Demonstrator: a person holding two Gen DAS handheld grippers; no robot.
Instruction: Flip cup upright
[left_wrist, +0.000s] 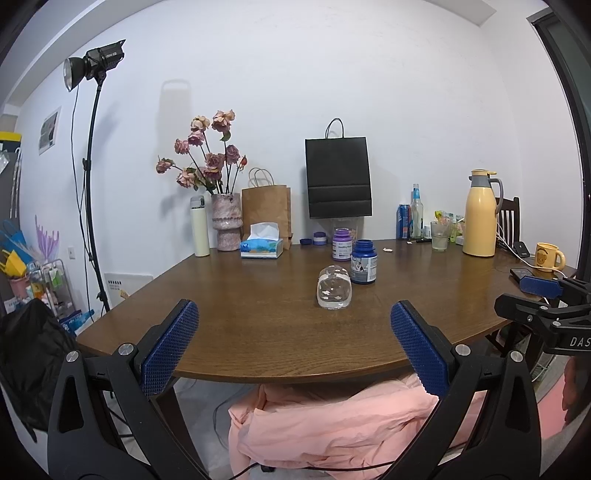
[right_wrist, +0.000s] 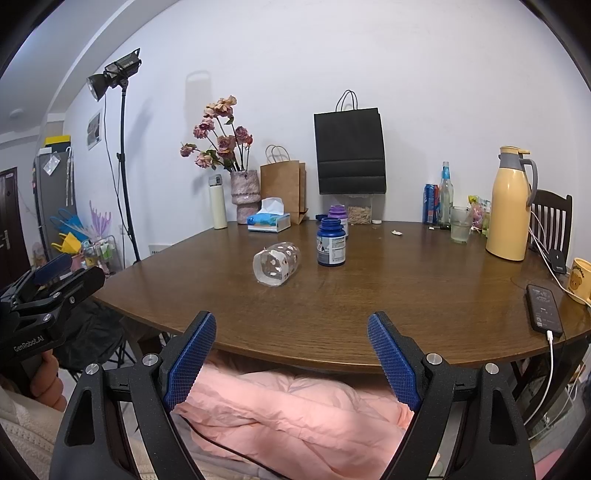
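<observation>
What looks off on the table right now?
The clear cup lies on its side near the middle of the table, just left of the blue bottle. No spill is visible. Both grippers are open and well short of it.

The cup (left_wrist: 334, 292) lies on its side near the middle of the table (left_wrist: 258, 332); just behind and to its right stands a pill bottle (left_wrist: 363, 261), with a second bottle (left_wrist: 342, 244) behind that; further back, along the wall, a tissue box (left_wrist: 262, 246) sits left, a paper bag (left_wrist: 338, 177) centre, a thermos jug (left_wrist: 481, 214) right; both grippers, left gripper (left_wrist: 295, 347) and right gripper (right_wrist: 291, 354), hang before the table's near edge.
</observation>
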